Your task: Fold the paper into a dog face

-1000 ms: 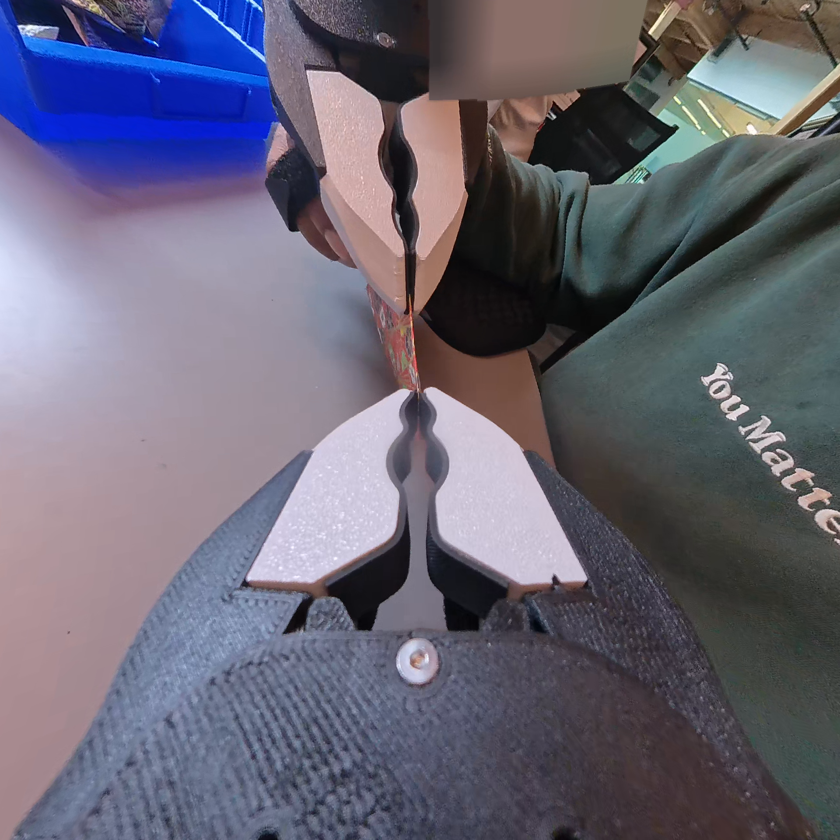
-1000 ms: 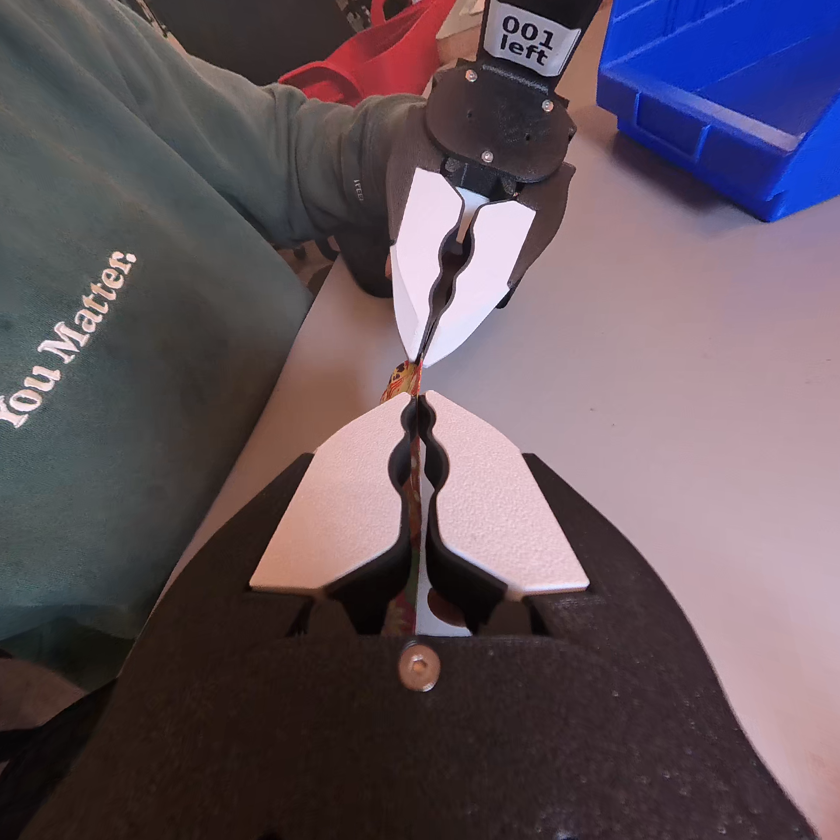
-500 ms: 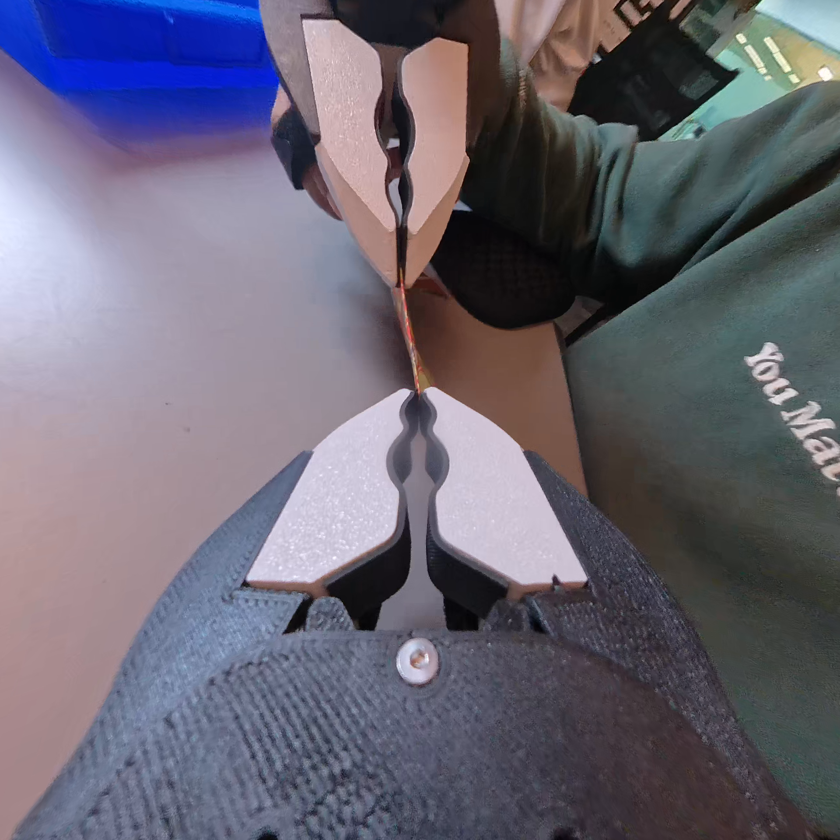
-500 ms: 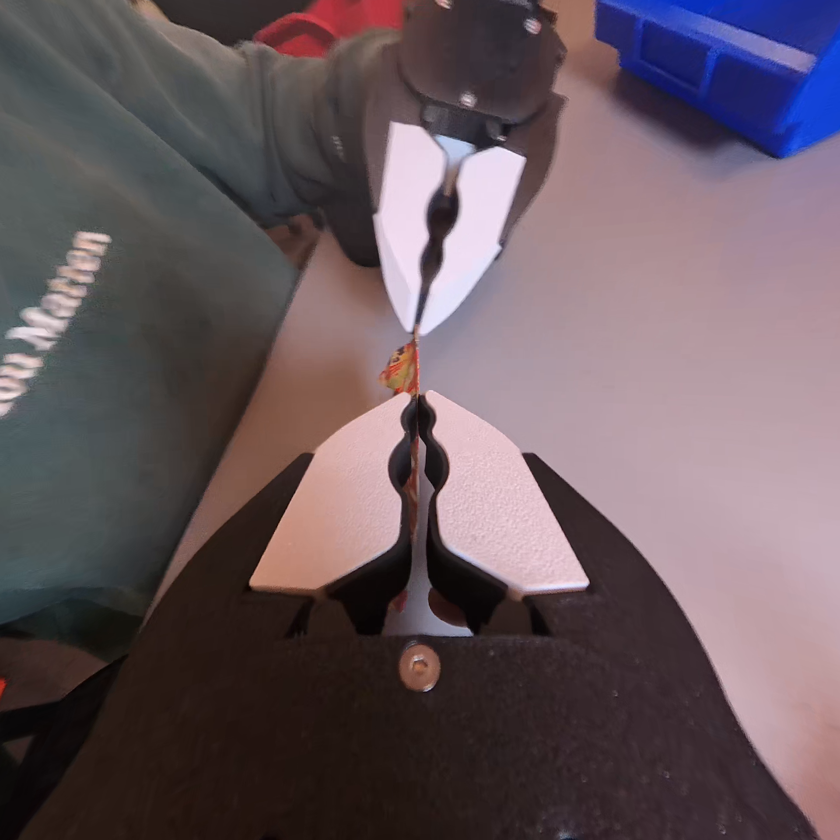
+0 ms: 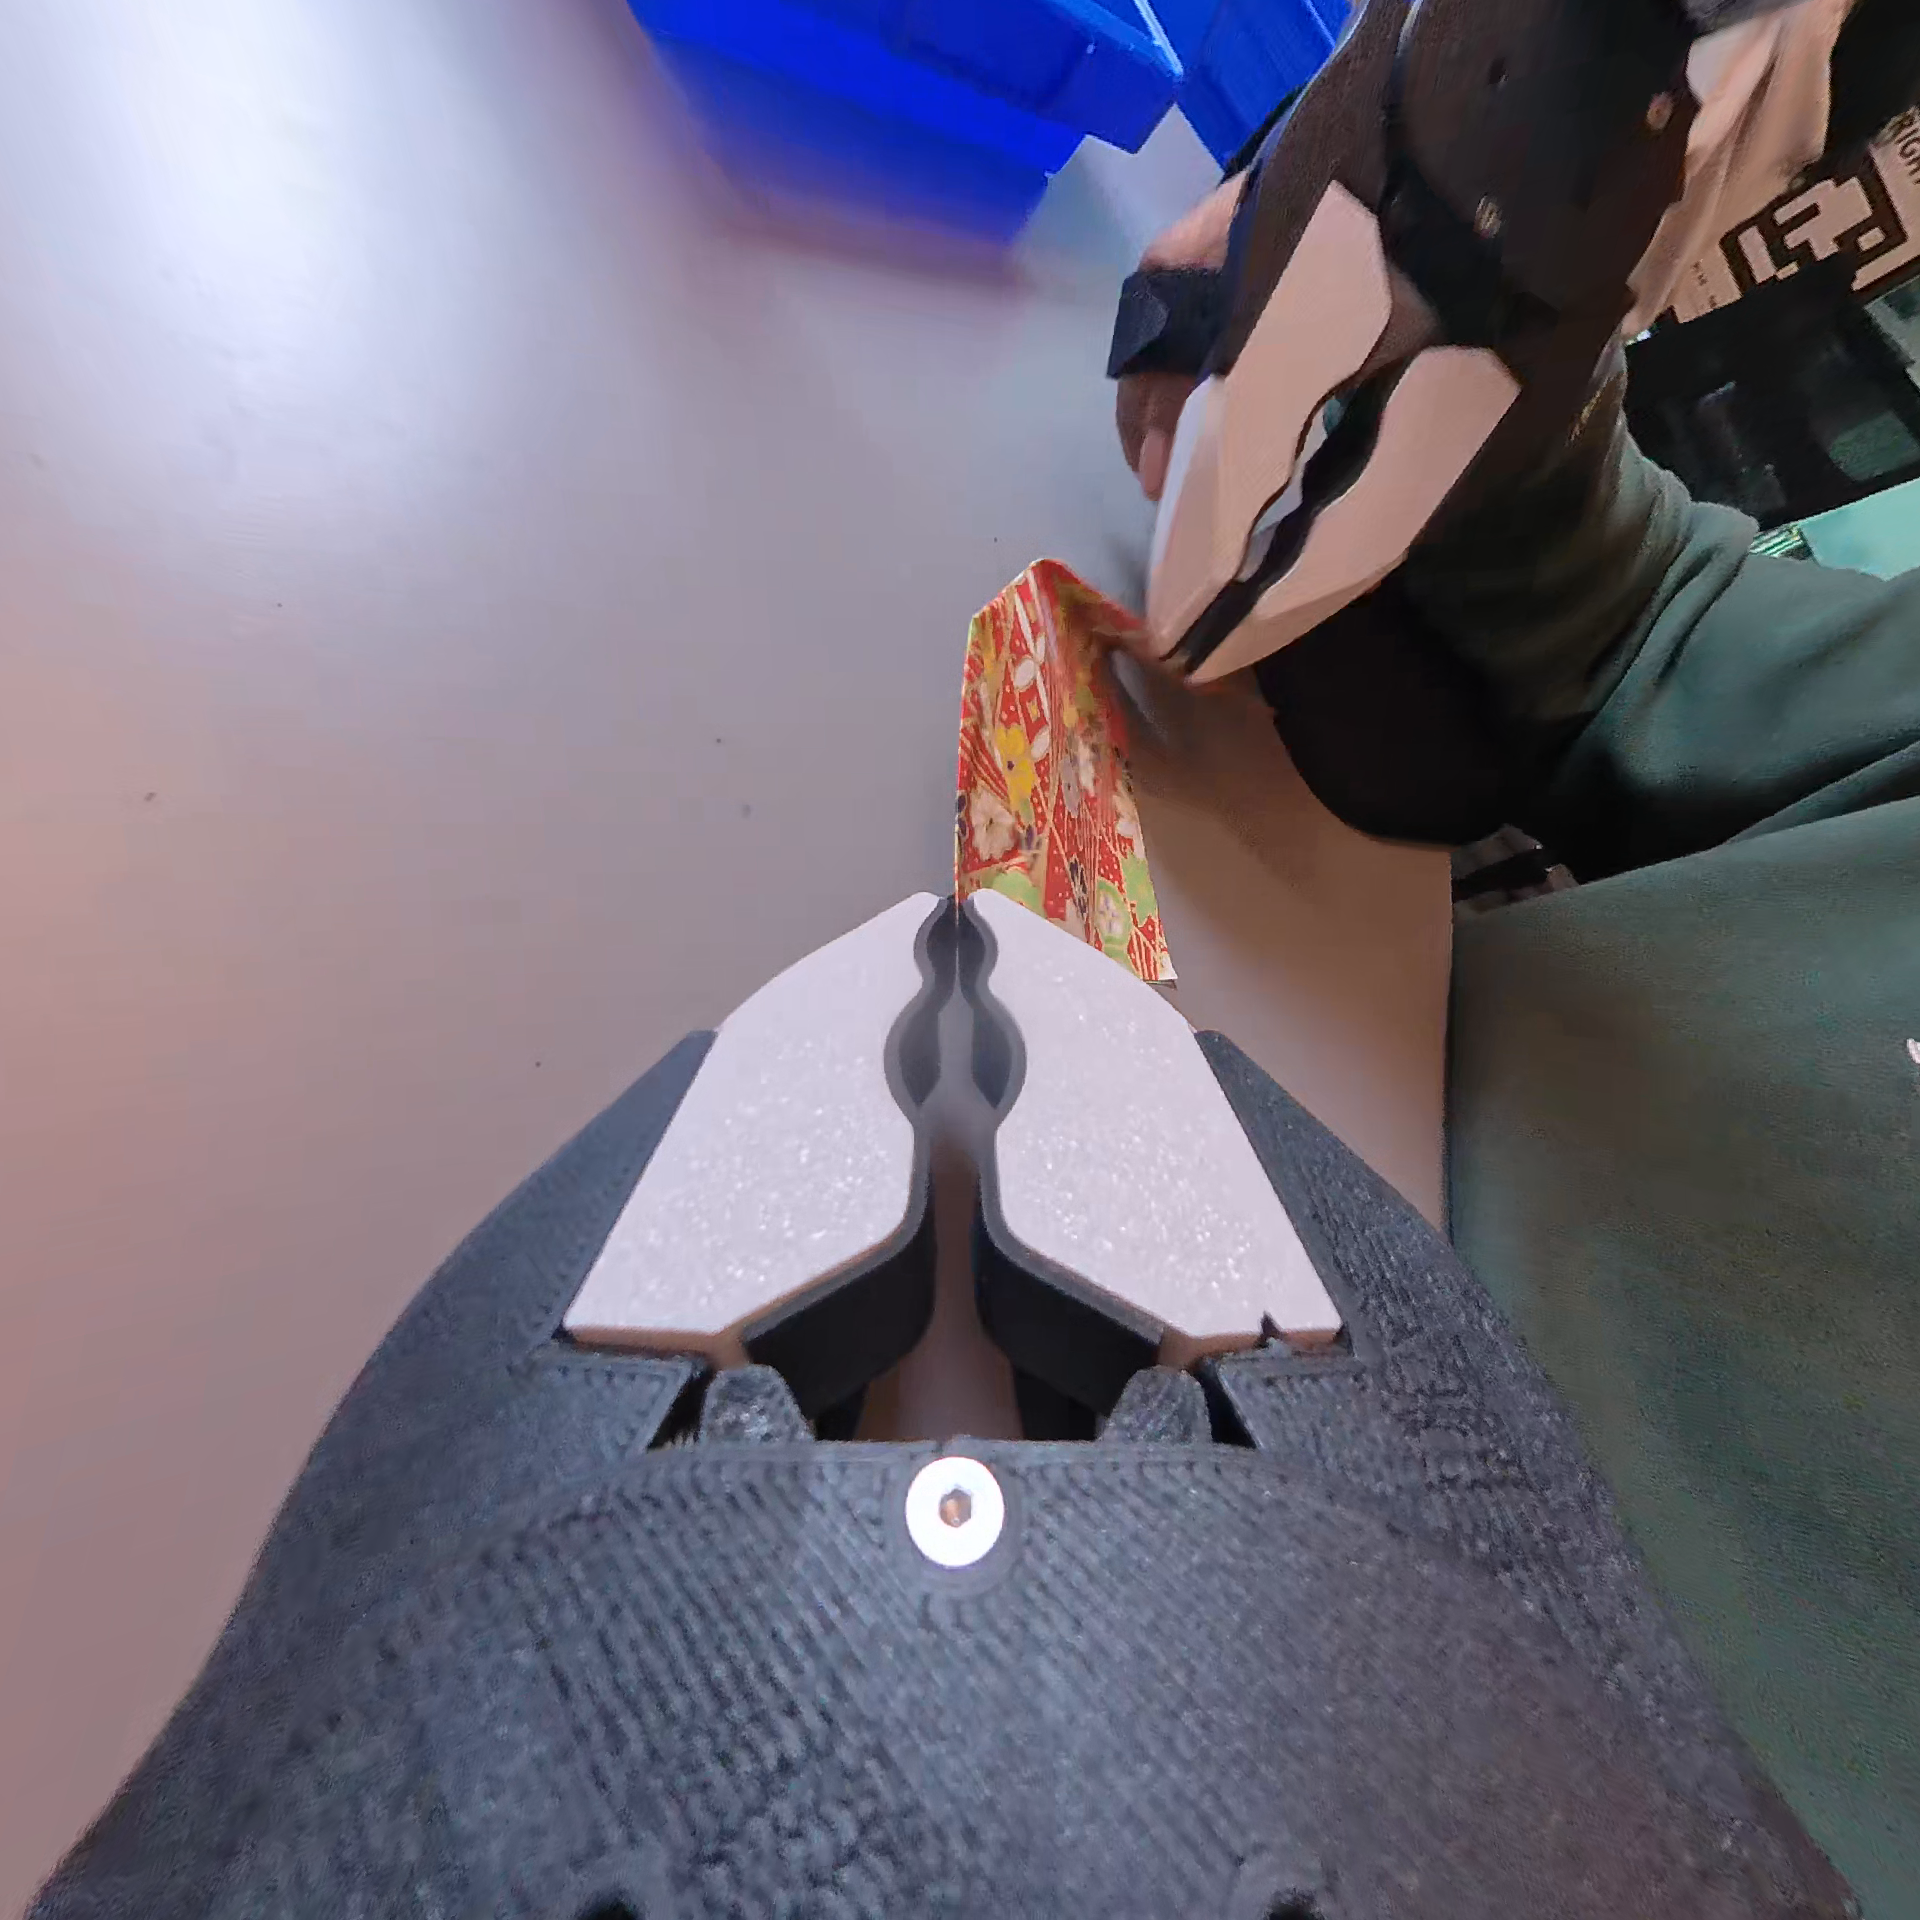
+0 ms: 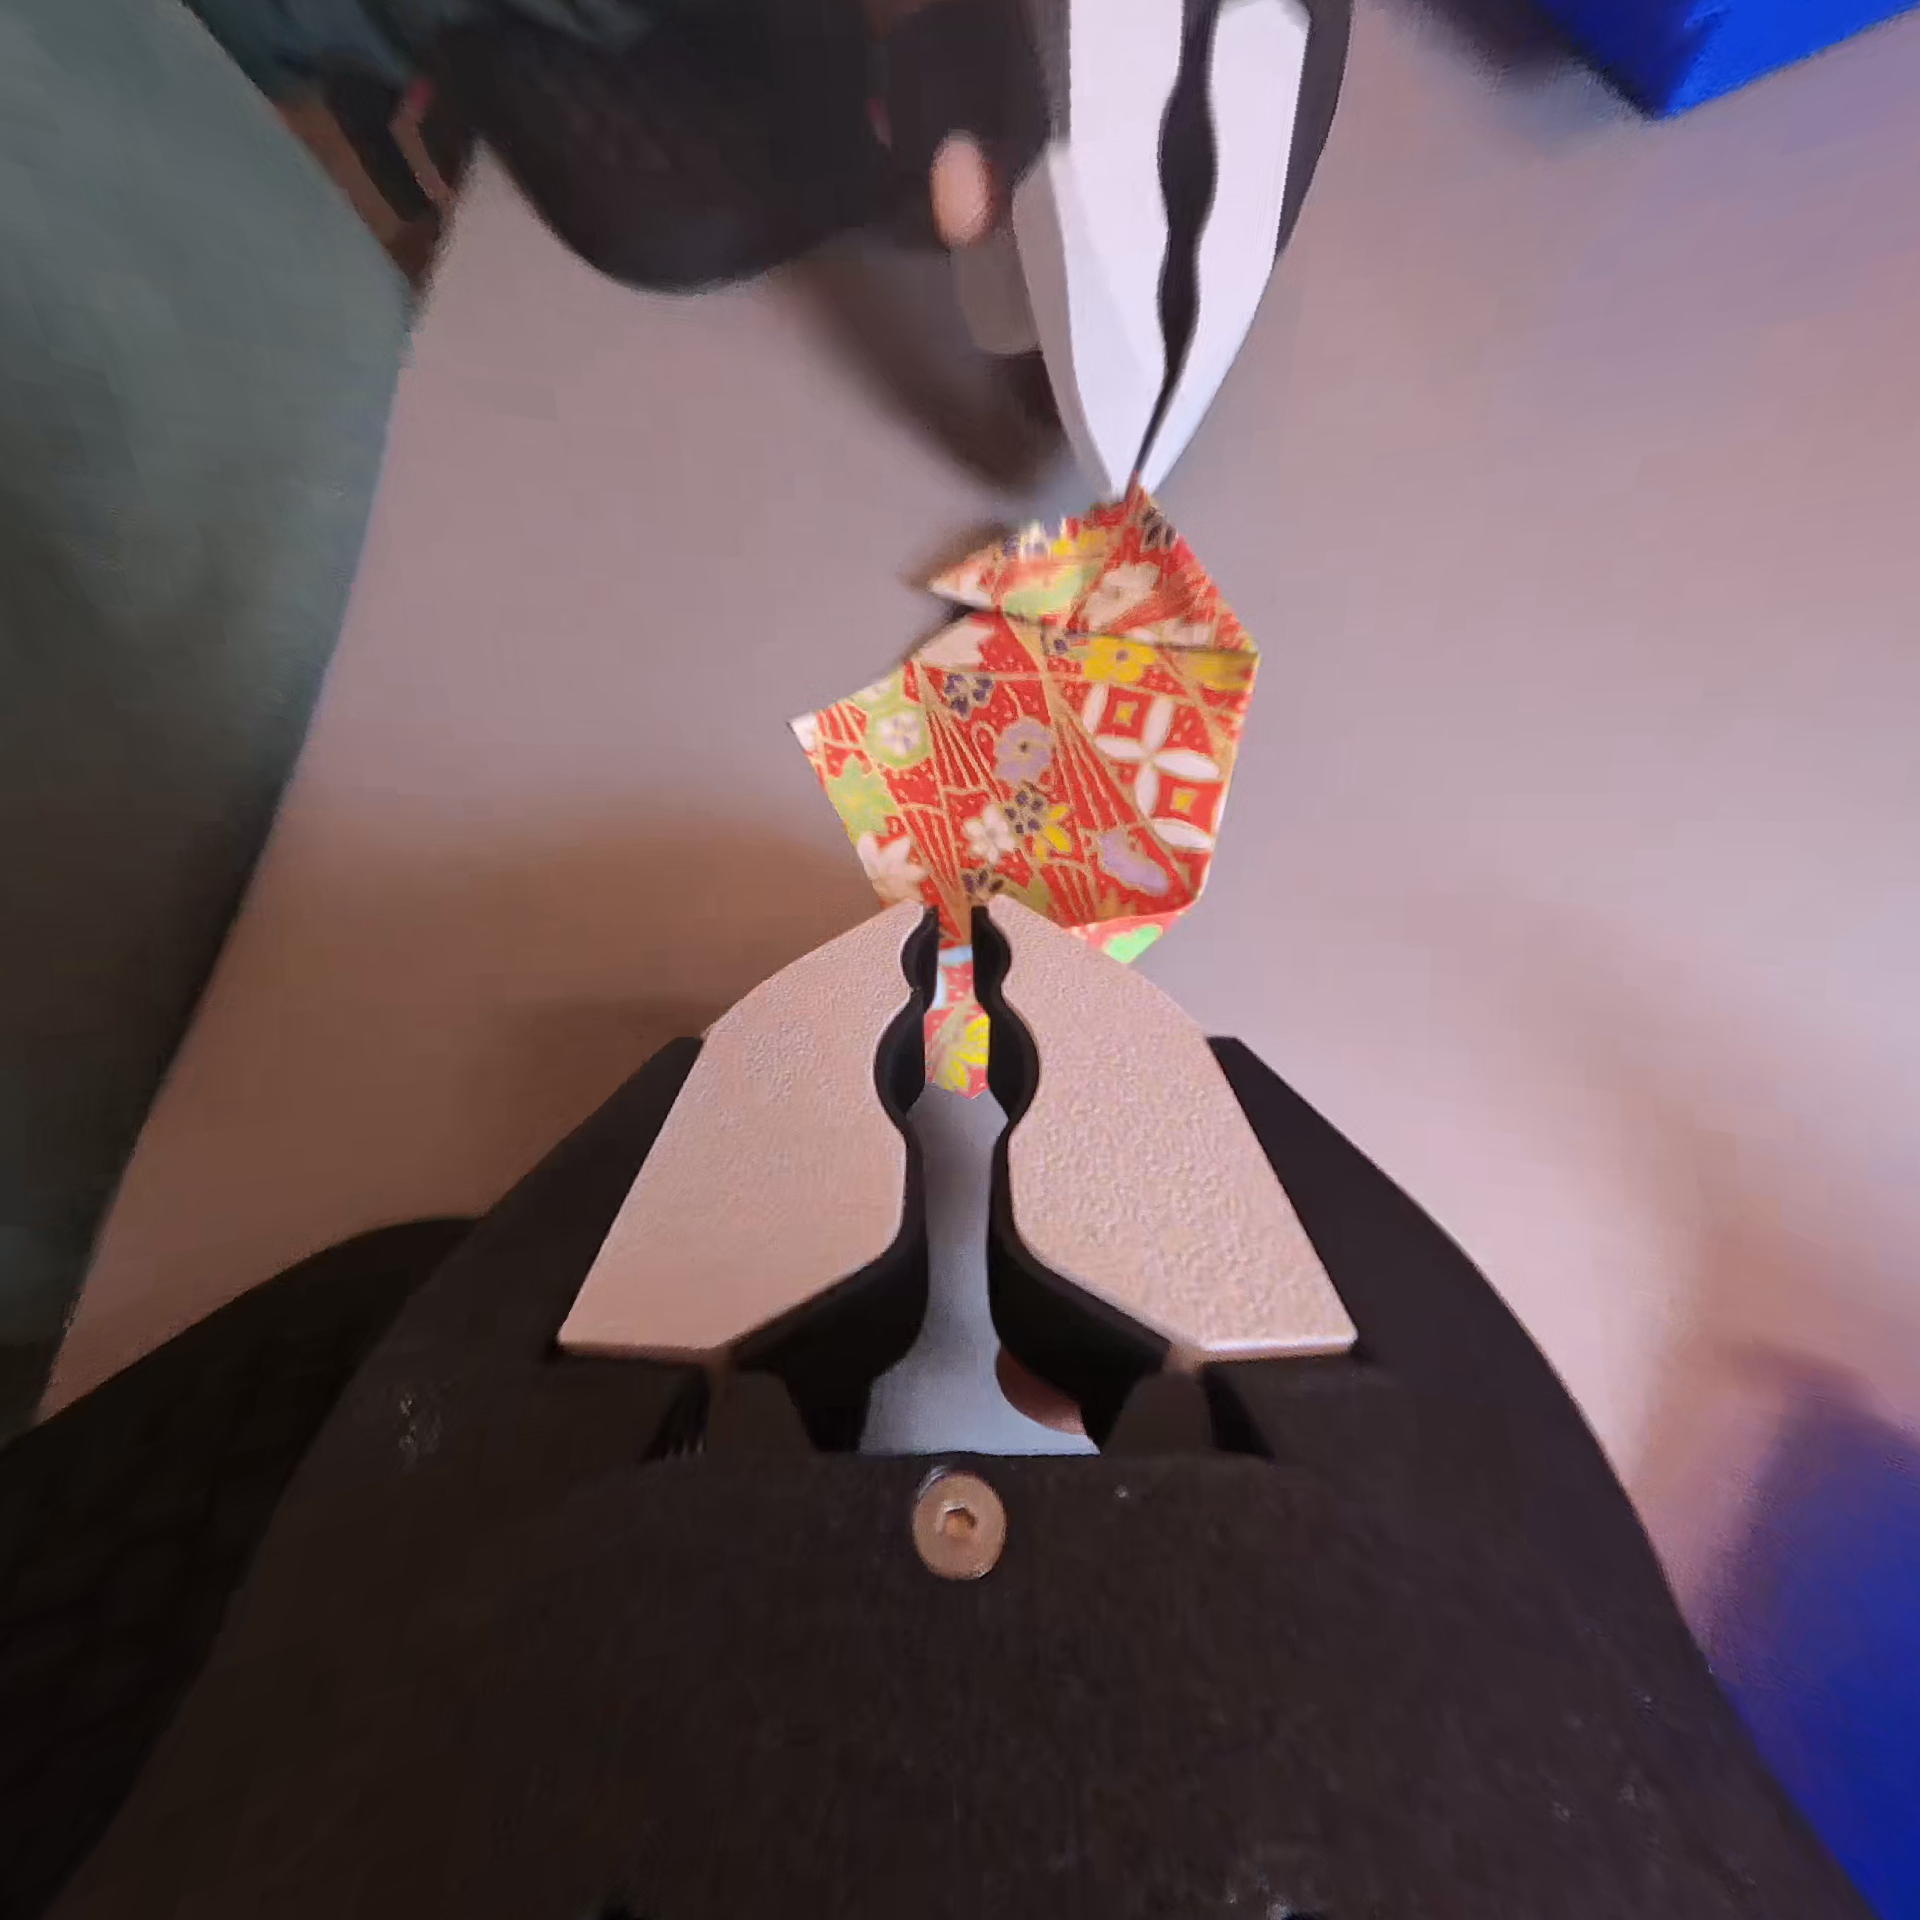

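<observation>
Between my two tools, above the smooth grey tabletop point(image 5: 416, 623), hangs the paper point(image 6: 1049, 769), already folded into a small many-sided shape with red flower print. My left hand-held gripper point(image 5: 954, 914) is closed on one thin corner. My right hand-held gripper point(image 6: 956, 920) stands slightly apart, with a paper corner lying loose in the gap. I judge the paper very light, thin and easy to crush, so holding at folded edges seems safest.

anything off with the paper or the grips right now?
Nothing damaged. The folded paper hangs off the table, pinched only by the left gripper. The right gripper is slightly open, so its grip looks released.
</observation>
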The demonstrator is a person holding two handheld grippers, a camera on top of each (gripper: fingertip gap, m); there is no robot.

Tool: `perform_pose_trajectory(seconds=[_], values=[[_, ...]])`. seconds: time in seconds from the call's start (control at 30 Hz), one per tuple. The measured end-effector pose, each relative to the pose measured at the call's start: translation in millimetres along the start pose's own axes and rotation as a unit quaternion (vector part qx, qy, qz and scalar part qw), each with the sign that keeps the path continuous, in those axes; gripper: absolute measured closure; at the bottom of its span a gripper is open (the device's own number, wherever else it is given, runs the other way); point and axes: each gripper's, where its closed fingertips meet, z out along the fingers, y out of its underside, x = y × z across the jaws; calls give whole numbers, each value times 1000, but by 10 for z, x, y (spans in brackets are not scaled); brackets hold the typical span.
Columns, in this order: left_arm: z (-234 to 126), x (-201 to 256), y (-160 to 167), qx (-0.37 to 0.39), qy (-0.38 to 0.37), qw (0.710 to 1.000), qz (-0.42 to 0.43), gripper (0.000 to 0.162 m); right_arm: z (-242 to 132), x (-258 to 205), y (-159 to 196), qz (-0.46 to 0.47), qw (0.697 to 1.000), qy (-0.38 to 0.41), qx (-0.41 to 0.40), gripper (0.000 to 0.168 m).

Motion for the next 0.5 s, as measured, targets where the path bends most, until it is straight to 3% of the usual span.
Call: perform_pose_trajectory(seconds=[0.07,0.27,0.4,0.5], values=[[9,14,4,-1,3,1000,2,162,107,52,132,3,998,18,-53,163],[-5,34,81,-34,-16,998,57,160,144,89,219,19,997,16,-67,165],[-65,-11,86,-55,-48,991,116,145,155,95,220,8,997,19,-70,166],[-65,-2,51,-48,-55,988,135,148,174,78,156,-9,998,18,-60,165]])
